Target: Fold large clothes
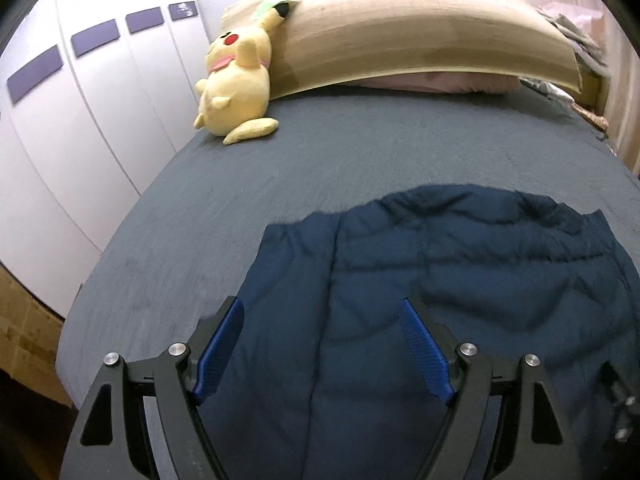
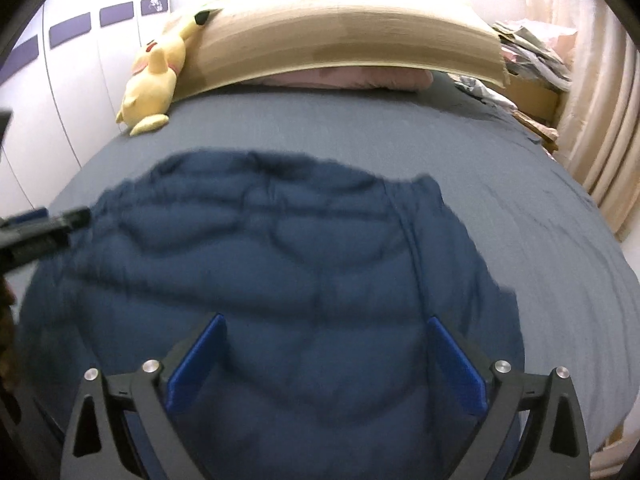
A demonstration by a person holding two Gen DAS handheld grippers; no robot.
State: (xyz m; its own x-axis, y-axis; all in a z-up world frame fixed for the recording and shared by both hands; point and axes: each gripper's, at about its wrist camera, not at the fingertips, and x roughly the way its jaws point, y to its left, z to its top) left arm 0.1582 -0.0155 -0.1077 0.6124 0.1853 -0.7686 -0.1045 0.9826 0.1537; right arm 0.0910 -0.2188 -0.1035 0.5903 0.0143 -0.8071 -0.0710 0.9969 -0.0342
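Here, in the left wrist view, the left gripper (image 1: pixel 322 312) fills the bottom of the frame, its two blue-padded fingers (image 1: pixel 220 354) spread wide with nothing between them. Beneath and beyond them lies the dark navy quilted puffer jacket (image 1: pixel 460 280), spread over the lower right half of the picture on the grey bed sheet (image 1: pixel 360 148). The gripper's left finger sits at the jacket's left edge, where navy meets grey. In the upper left a yellow plush toy with red cheeks (image 1: pixel 234 88) leans against the tan wooden headboard (image 1: pixel 400 28), which arches across the top. White wardrobe doors with purple strips (image 1: pixel 92 80) run down the left side, and a pink pillow (image 1: pixel 432 80) peeks from under the headboard.

In the right wrist view, the right gripper (image 2: pixel 326 324) likewise sits at the bottom, jaws wide apart and holding nothing. The navy jacket (image 2: pixel 280 260) covers the middle and lower part of the frame, somewhat blurred, on the grey sheet (image 2: pixel 500 180). At the left edge, the other gripper's dark finger (image 2: pixel 60 220) pokes in over the jacket's border. The plush toy (image 2: pixel 154 80) rests upper left against the headboard (image 2: pixel 340 36), and cream pleated curtains (image 2: pixel 600 120) hang along the right.
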